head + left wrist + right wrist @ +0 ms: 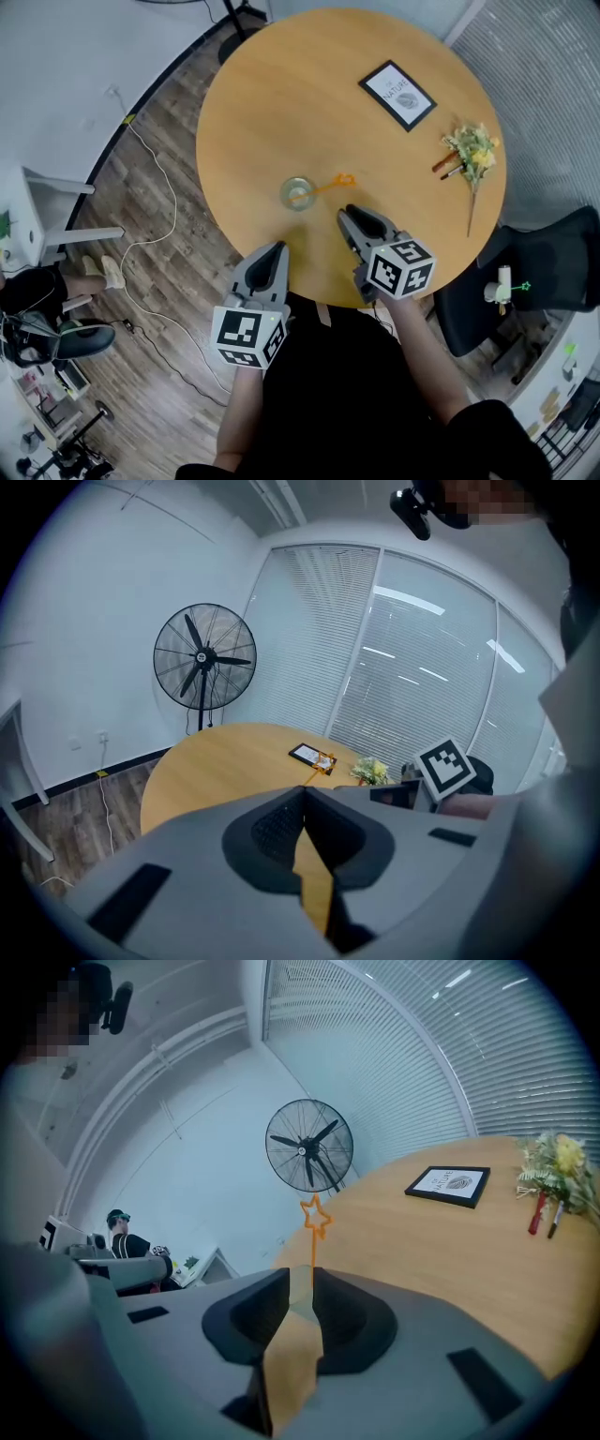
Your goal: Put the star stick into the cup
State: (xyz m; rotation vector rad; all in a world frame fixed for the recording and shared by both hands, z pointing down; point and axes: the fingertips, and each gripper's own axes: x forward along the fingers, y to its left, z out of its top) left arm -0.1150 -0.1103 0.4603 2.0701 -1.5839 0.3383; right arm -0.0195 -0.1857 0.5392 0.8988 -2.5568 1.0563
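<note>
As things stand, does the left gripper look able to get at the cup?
Probably yes: only bare table lies between the left gripper and the cup, though its jaws are together.

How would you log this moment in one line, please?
star stick: in cup, leaning on rim | right gripper: jaws slightly apart, empty, clear of cup | left gripper: shut, empty

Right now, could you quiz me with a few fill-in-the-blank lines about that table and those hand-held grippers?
1. The orange star stick stands leaning in the glass ___.
2. The left gripper holds nothing, and its jaws are ___.
3. The picture frame lies flat on the round wooden ___.
4. By the far wall stands a black pedestal ___.

Missing words: cup; shut; table; fan.
</note>
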